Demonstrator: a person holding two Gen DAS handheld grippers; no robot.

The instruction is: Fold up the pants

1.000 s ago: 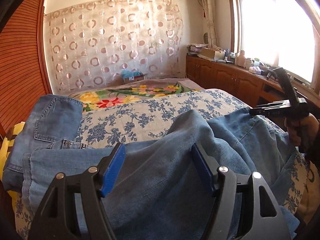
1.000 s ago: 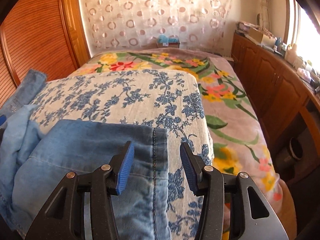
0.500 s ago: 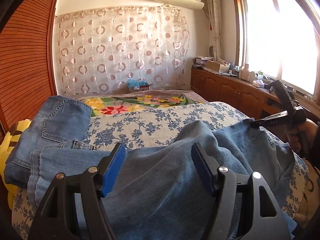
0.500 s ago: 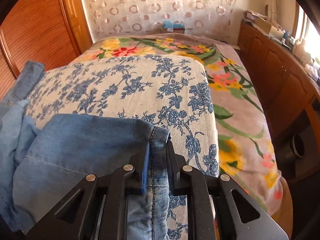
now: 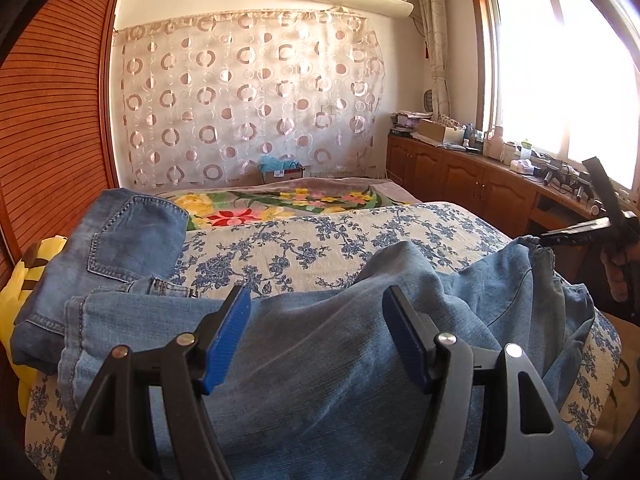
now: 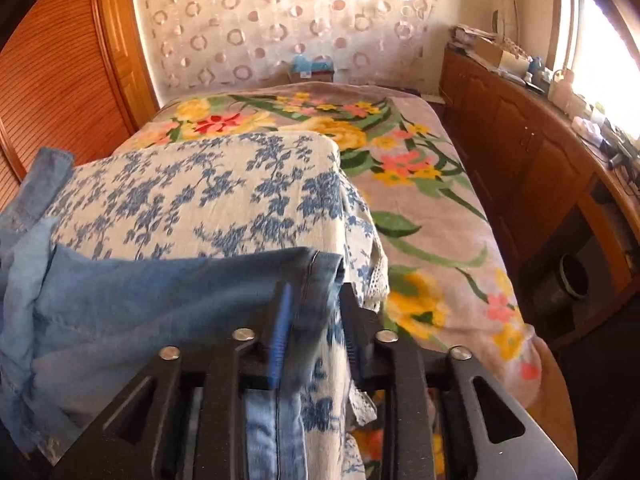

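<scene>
Jeans [image 5: 320, 360]: lay across the blue-flowered cover [image 5: 320, 240] on the bed, waist end at the left.

Your left gripper [image 5: 316, 332]: jaws spread wide over the denim, nothing pinched between them.

Your right gripper [image 6: 312, 320]: jaws had just been opening, yet the lifted hem [image 6: 320, 272] sat clamped between its pads.
</scene>
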